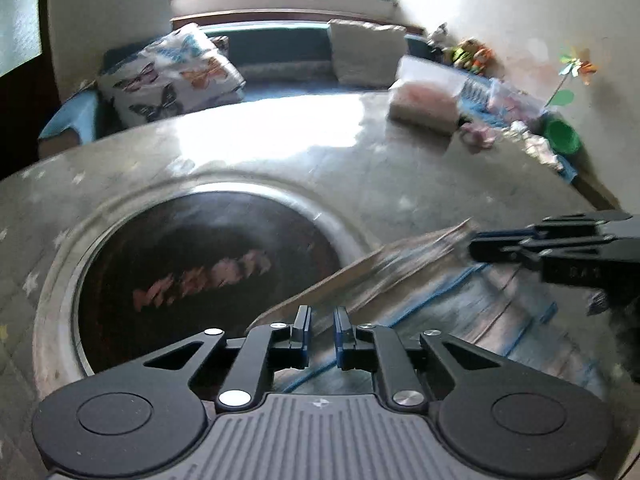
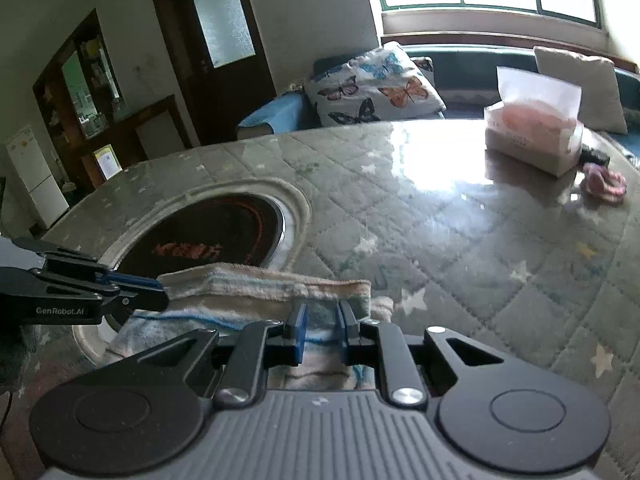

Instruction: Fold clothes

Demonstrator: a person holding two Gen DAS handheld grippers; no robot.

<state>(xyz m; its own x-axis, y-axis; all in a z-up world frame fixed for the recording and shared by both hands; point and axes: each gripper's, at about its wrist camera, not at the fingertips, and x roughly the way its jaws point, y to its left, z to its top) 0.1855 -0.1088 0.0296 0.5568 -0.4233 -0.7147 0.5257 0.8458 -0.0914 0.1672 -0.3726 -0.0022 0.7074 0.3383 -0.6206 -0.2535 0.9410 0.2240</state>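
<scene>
A: So, the cloth: where is it?

B: It's on the desk, half over the rim of the dark round inset. I have one edge lifted, and it runs as a band between my two grippers. The rest lies bunched below them.

A: How does it handle?

B: I judge it soft, light and limp, something like towelling with pale blue stripes. It sags wherever nothing holds it, so it won't keep a fold line by itself. It isn't fragile, and it isn't slippery either; the nap should give the pads some bite.

A: And your grippers?

B: My right gripper is drawn narrow with the cloth's edge between the pads, and I read that as a pinch. My left gripper is narrow too, at the other end of the band. In the right wrist view its tips meet the cloth's corner. Its own view is smeared, so I can't swear the pads are pressing.

A: Where should you hold it?

B: At the two ends of the same edge, close to the corners, so the cloth hangs flat between them.

A: Anything else nearby?

B: A tissue box stands well apart, across the desk.
</scene>
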